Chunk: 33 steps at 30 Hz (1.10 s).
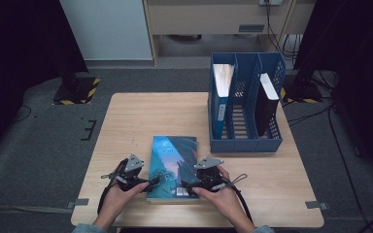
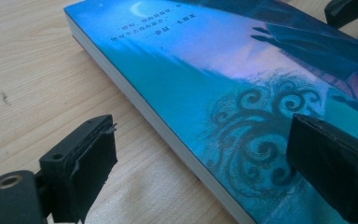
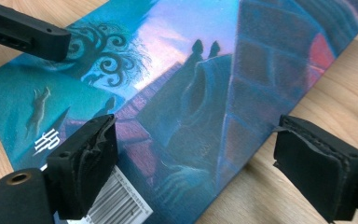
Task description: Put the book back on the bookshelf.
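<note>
We see 2 black grippers: left gripper (image 1: 151, 183) & right gripper (image 1: 186, 187), each w/ grey 3-cornered top plate, thin black cables, light blue sleeve cuffs

Dim, soft high view (dark edges); gripper views bright, slightly blurred.

The book (image 2: 223, 93) runs past the frame edges in both gripper views, its small cover lettering unreadable, and the file rack's (image 1: 245, 143) contents stay indistinct.

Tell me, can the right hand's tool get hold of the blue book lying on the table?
Probably yes: the right tool is open, its jaws straddling the book at its right edge, with nothing between them and it.
</note>
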### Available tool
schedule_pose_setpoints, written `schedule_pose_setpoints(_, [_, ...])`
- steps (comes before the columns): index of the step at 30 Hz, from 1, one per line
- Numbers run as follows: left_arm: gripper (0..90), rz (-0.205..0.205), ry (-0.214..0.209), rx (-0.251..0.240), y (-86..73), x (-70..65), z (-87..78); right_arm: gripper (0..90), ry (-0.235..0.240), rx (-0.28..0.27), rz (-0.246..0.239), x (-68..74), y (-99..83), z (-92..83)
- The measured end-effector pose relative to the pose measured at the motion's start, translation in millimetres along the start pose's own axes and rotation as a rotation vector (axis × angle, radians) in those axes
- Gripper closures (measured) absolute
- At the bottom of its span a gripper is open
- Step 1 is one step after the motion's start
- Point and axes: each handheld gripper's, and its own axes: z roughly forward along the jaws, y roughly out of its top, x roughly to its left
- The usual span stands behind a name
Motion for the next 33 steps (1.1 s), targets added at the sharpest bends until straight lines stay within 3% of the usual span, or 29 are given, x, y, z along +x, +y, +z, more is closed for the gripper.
schedule_pose_setpoints(9, [9.4, -0.002, -0.040, -0.004, -0.4, -2.5, 5.9, 10.3, 0.025, 0.000, 0.054, -3.9, -0.8, 5.3])
schedule_pose_setpoints(22, [9.7, -0.007, -0.053, -0.009, -0.2, 2.8, 8.2, 16.4, 0.026, -0.017, 0.055, 7.8, -3.3, 4.3])
schedule_pose_setpoints(28, [9.6, -0.024, -0.077, -0.005, -0.7, 4.7, 10.4, 9.4, 0.086, 0.023, 0.122, -2.7, -3.7, 8.7])
schedule_pose_setpoints(33, [9.5, -0.050, -0.103, -0.003, -1.7, 7.8, 12.5, 8.4, 0.106, 0.029, 0.133, -5.0, -2.1, 13.0])
